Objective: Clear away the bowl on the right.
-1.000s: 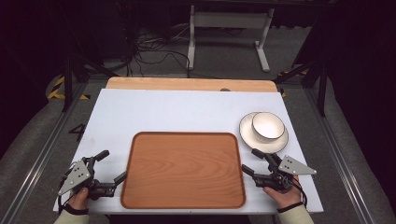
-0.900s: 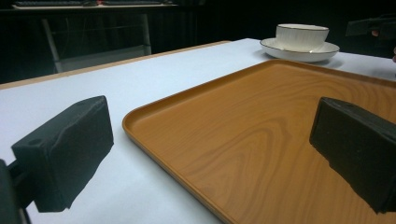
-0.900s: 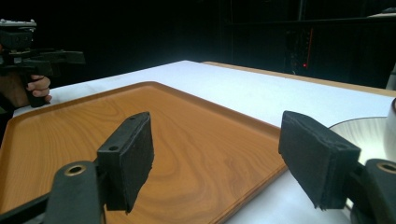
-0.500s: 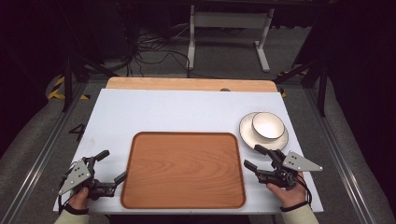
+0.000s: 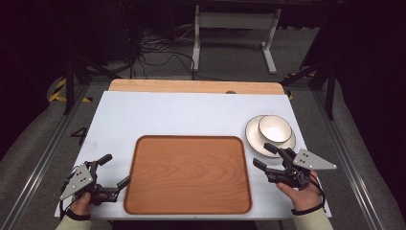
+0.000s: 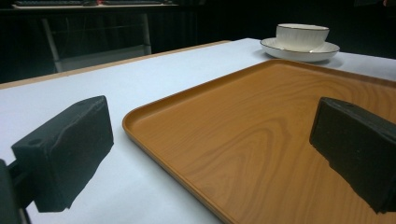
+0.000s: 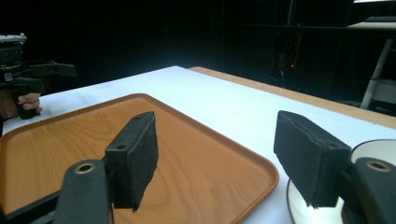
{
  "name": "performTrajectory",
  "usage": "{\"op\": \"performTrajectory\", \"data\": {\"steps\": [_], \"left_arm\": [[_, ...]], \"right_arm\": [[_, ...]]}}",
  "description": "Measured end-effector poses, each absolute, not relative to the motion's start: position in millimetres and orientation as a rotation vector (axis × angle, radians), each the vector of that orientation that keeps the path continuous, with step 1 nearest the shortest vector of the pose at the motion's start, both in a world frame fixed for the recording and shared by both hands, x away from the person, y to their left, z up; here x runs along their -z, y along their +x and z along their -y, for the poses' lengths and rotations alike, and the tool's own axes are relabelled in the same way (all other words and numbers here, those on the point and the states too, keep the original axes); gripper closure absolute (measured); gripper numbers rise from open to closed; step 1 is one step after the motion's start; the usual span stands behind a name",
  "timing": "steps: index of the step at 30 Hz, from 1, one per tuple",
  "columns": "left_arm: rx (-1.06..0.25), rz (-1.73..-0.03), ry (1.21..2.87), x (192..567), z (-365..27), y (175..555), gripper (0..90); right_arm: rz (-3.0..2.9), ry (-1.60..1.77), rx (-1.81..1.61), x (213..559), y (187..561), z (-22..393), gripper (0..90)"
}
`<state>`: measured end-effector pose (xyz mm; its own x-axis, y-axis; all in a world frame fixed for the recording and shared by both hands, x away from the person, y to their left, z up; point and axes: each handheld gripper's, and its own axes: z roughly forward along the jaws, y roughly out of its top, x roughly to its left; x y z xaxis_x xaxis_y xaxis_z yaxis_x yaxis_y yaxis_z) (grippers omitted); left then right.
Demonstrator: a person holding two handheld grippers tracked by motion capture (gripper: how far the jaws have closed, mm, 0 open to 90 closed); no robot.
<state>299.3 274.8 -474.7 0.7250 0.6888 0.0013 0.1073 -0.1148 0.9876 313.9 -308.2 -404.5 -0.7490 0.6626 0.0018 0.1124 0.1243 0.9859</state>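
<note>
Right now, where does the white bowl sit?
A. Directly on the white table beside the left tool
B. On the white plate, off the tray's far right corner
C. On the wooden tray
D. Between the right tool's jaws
B: the bowl rests on the plate, which stands on the table beyond the tray, whose surface is bare; the right tool is open and holds nothing.

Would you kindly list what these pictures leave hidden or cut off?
- Bowl contents: high view, too small and glary.
- Plate: right gripper view, cut by the edge, partly behind a pad.
- Tray: left gripper view, near end cut off.
</note>
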Motion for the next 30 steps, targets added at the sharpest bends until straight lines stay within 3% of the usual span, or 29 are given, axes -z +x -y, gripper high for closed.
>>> {"op": "performTrajectory", "data": {"steps": [10, 30], "left_arm": [[-0.559, -0.654, 1.638, 474.6, -274.9, 299.5, 0.3], [-0.554, -0.661, 1.640, 474.5, -274.9, 299.6, 0.3]], "right_arm": [[-1.993, 0.834, -1.596, 383.3, 325.4, 319.5, 36.3], [-1.912, 0.930, -1.526, 368.0, 370.3, 341.8, 35.1]]}}
